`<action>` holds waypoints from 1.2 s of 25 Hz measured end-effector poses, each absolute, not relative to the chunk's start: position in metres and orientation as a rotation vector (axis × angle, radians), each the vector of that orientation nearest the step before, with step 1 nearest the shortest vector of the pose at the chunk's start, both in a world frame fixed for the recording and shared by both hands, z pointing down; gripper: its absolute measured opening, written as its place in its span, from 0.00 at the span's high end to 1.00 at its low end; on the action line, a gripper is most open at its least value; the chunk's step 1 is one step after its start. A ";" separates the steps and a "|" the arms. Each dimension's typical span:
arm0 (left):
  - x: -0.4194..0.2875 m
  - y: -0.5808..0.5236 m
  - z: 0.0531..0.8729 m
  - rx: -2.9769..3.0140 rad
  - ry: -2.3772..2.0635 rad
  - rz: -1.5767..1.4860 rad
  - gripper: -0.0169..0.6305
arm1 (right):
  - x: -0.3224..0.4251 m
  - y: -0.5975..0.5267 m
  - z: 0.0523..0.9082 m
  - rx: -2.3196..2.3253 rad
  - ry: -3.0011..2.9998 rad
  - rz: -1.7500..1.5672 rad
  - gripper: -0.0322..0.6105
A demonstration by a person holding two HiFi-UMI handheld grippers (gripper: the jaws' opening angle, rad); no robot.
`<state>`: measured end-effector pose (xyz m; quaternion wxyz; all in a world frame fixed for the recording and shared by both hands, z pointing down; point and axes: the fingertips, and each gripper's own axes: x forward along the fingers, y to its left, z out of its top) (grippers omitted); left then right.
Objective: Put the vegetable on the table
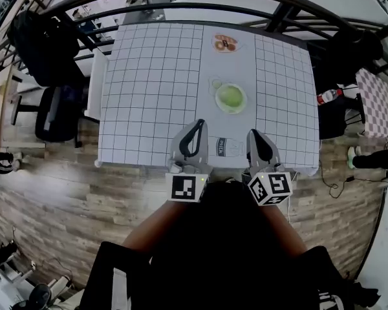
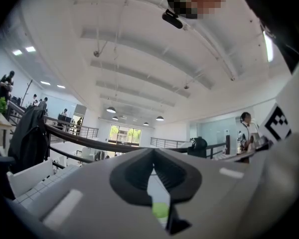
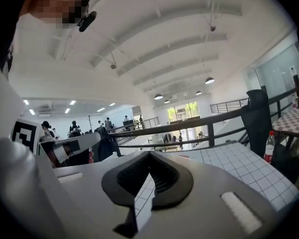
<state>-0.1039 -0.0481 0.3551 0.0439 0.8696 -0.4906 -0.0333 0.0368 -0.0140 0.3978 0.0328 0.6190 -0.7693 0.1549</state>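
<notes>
A round pale green vegetable [image 1: 231, 98] rests in a shallow light dish [image 1: 240, 108] on the middle of the white grid-patterned table [image 1: 155, 89]. In the left gripper view a sliver of the green vegetable [image 2: 160, 210] shows through the slit between the jaws. Both grippers hover at the table's near edge, well short of the dish. My left gripper [image 1: 199, 123] [image 2: 153, 152] has its tips together and holds nothing. To the right of it, my right gripper [image 1: 253, 134] [image 3: 150, 156] is likewise shut and empty.
A small pale piece [image 1: 216, 83] lies just beyond the dish. A flat picture of a milk bottle [image 1: 227, 147] lies between the grippers, and an orange round picture [image 1: 225, 42] at the far edge. A black chair [image 1: 55, 112] stands at the left, a bottle [image 1: 330, 96] at the right.
</notes>
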 end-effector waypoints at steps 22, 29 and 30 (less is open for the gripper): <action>-0.063 -0.020 0.340 2.819 -1.387 -0.054 0.96 | 0.052 -0.003 0.351 2.083 -2.366 0.227 0.96; -0.067 -0.021 0.347 2.808 -1.379 -0.048 0.96 | 0.044 0.000 0.358 2.062 -2.353 0.222 0.96; -0.066 -0.021 0.347 2.811 -1.376 -0.048 0.96 | 0.044 0.000 0.358 2.064 -2.350 0.220 0.96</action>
